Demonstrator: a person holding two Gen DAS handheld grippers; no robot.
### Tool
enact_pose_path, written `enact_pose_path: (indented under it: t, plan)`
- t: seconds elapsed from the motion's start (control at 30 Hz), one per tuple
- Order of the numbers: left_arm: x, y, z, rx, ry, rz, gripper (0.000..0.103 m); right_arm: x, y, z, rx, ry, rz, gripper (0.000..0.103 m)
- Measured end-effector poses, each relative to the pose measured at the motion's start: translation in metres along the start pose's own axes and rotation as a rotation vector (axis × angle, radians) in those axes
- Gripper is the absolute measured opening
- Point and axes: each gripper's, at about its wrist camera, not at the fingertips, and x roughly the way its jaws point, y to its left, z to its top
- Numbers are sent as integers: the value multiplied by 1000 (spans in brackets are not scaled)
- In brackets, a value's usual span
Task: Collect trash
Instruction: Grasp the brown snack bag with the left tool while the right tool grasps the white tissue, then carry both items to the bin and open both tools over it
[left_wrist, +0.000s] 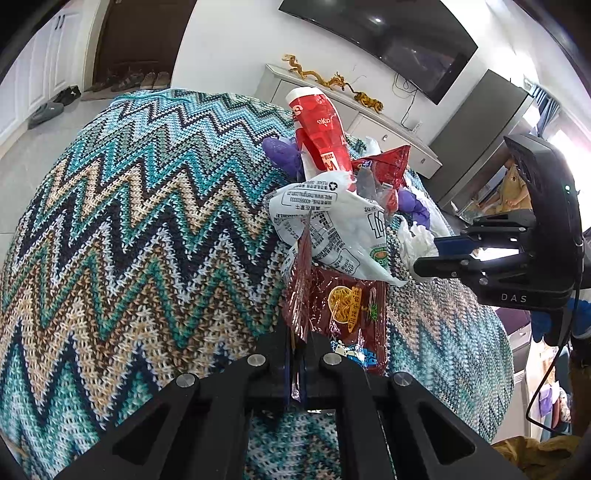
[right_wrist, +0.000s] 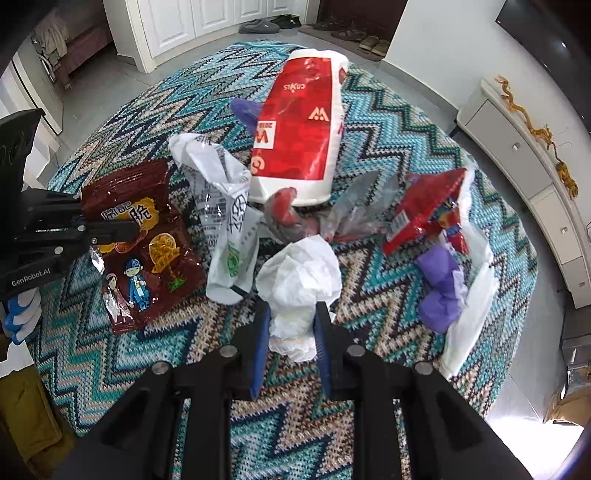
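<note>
The trash is found heaped on a zigzag-knit cover (right_wrist: 388, 122) over a round surface. The dark-red snack wrapper (right_wrist: 147, 240) lies at the left edge of the heap; its near edge is pinched between the pads of the left gripper (left_wrist: 295, 373), whose jaws are closed right down on the thin foil. The crumpled white tissue (right_wrist: 299, 280) sits at the near side of the heap and is clamped between the blue pads of the right gripper (right_wrist: 291, 332), the jaws held partly apart by the wad.

Beyond these, a white printed bag (right_wrist: 221, 206) is draped beside the wrapper and, in the left wrist view, overlaps its far end. A large red-and-white bag (right_wrist: 299, 122) lies further back, with a red packet (right_wrist: 424, 210), purple gloves (right_wrist: 439, 288) and grey film (right_wrist: 354, 210) to the right. A low white cabinet (right_wrist: 535, 166) stands past the cover.

Risks noted: the wrapper is held only at its margin, so slippage of the slick foil is judged likely if it is lifted sharply. The overlapping white bag may be dragged along and dropped. The tissue is soft and could tear or pull free, as only its lower part is gripped. The knit cover may be snagged by the low pads.
</note>
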Motion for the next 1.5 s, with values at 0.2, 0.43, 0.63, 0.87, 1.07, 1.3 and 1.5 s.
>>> enact_pose_path:
  t: [0.2, 0.43, 0.63, 0.87, 1.07, 1.3, 1.5]
  plan:
    - [-10, -4, 0, -15, -10, -12, 2, -11, -5, -16, 10, -8, -21, 22]
    - [-26, -8, -3, -58, -15, -20, 2, -30, -12, -35, 6, -21, -69, 22]
    - [-40, -11, -13, -66, -13, -12, 2, -34, -4, -46, -12, -33, -75, 22]
    - [-49, -17, -17, -108, 6, -40, 2, -34, -8, -65, -3, -40, -57, 22]
    - [-55, -29, -15, -147, 17, -105, 2, -39, -20, -84, 15, -56, -47, 22]
    - [-56, -58, -3, -152, 35, -168, 2, -43, -36, -105, 42, -77, -34, 22]
    - [-24, -123, 24, -59, 95, -217, 2, -61, -78, -139, 112, -88, -77, 22]
